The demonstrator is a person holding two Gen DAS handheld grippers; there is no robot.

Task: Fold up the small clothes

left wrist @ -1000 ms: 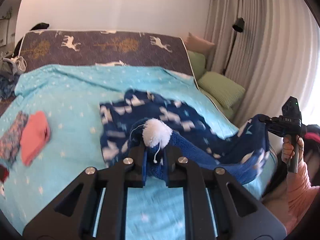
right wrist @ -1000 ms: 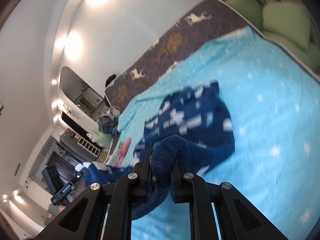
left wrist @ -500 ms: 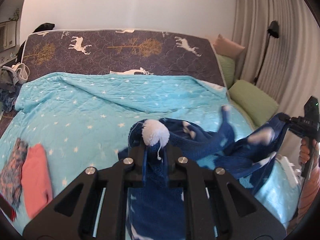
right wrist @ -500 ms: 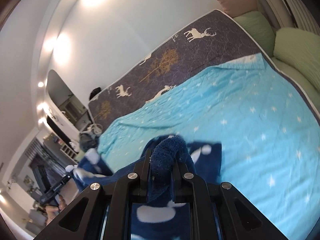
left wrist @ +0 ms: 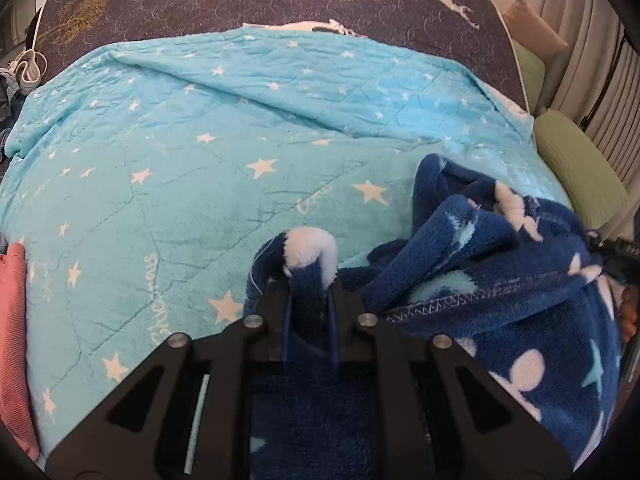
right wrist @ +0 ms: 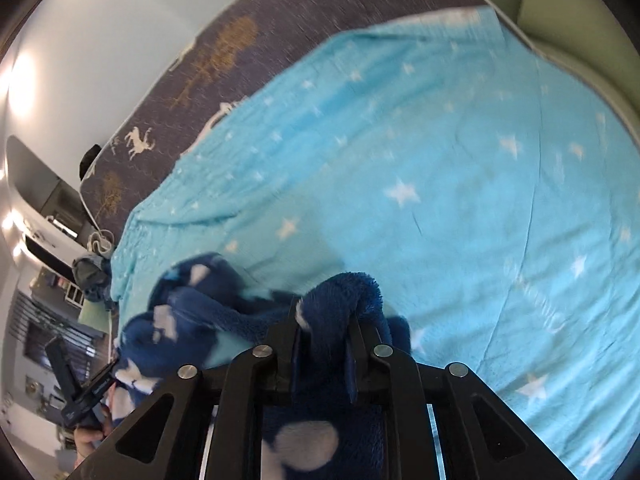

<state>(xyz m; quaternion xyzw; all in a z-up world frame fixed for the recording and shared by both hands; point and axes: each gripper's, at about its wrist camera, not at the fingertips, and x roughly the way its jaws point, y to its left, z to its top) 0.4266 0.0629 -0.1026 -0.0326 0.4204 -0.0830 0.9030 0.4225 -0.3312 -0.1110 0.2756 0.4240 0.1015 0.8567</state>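
At the far left edge of the turquoise star blanket (left wrist: 224, 128), a coral-pink garment (left wrist: 14, 320) lies flat and looks already folded, which suggests at least one piece is done. Further left, off the blanket's corner, a grey heap of other clothes (left wrist: 12, 92) sits unsorted; whether it belongs to the job I cannot tell.

Toward the middle of the blanket's near edge, the left hand-held gripper (left wrist: 310, 300) is clamped on a bunched edge of the navy fleece garment (left wrist: 500, 280), with a white fluffy patch poking up between its fingers. The fleece runs rightward from there in a loose, crumpled swag, partly resting on the blanket and partly lifted.

At the near right part of the blanket, the right hand-held gripper (right wrist: 324, 336) pinches another edge of the same fleece, its fingers narrow around the thick pile.

By my reading, this piece is only held at two points and not yet spread flat. Laying it out smooth on the blanket and making every fold remain to be done.
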